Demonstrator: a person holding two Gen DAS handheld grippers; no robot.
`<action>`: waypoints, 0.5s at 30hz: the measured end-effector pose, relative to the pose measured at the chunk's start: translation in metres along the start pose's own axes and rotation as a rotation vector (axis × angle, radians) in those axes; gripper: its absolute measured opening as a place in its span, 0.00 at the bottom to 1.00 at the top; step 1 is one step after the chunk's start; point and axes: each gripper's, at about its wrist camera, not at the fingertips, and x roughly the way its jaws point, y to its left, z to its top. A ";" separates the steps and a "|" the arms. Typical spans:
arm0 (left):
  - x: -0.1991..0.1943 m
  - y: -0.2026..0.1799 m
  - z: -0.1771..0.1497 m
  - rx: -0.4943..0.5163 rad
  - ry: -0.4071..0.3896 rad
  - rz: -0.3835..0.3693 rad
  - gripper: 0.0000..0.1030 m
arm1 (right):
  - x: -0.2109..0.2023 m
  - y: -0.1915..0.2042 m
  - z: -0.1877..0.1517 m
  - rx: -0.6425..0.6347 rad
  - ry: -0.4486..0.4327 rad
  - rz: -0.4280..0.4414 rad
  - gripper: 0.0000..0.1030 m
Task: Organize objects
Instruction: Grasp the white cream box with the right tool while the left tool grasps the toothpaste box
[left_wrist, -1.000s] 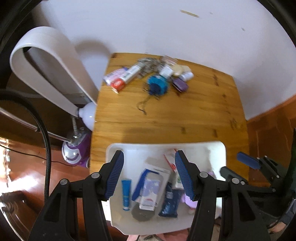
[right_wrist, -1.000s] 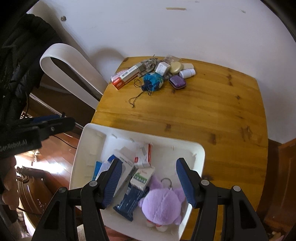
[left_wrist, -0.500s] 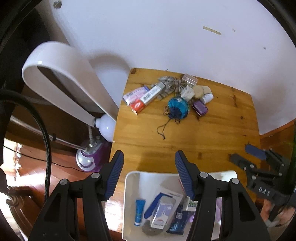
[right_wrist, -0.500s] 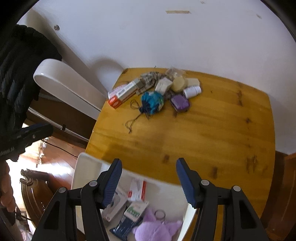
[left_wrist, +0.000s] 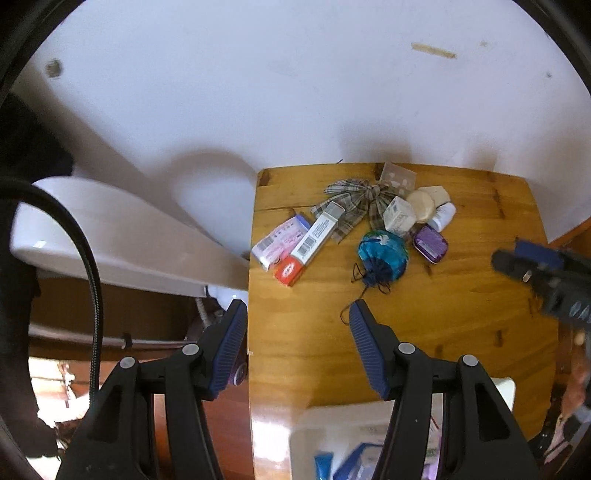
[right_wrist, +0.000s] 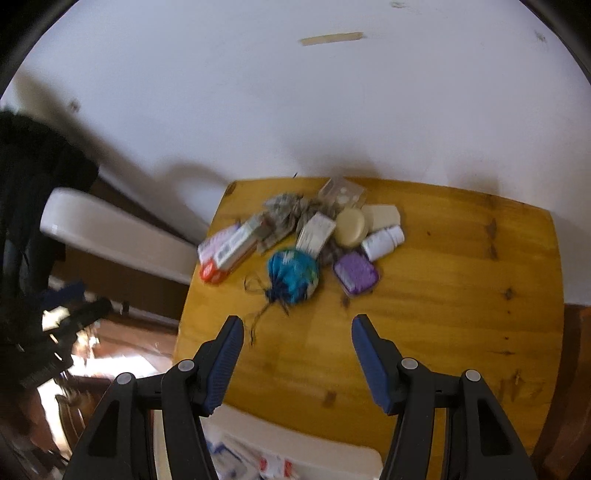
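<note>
Diagonally, the toothpaste box (left_wrist: 317, 237) points toward the plaid bow (left_wrist: 354, 201).

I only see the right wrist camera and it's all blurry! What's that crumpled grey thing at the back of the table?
Observer: In the left wrist view it is sharp. It's a plaid fabric bow, knotted in the middle.
Operator: Cool! What's in the white bin? I only see its edge.
Observer: The white bin holds a small blue tube near its left wall.
</note>
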 end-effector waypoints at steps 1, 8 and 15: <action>0.013 0.001 0.006 0.018 0.014 -0.010 0.60 | 0.002 -0.002 0.007 0.023 -0.005 0.004 0.60; 0.082 -0.002 0.026 0.100 0.078 -0.076 0.60 | 0.039 -0.018 0.054 0.194 -0.009 0.039 0.60; 0.145 -0.006 0.036 0.162 0.114 -0.101 0.60 | 0.105 -0.040 0.074 0.365 0.057 0.074 0.60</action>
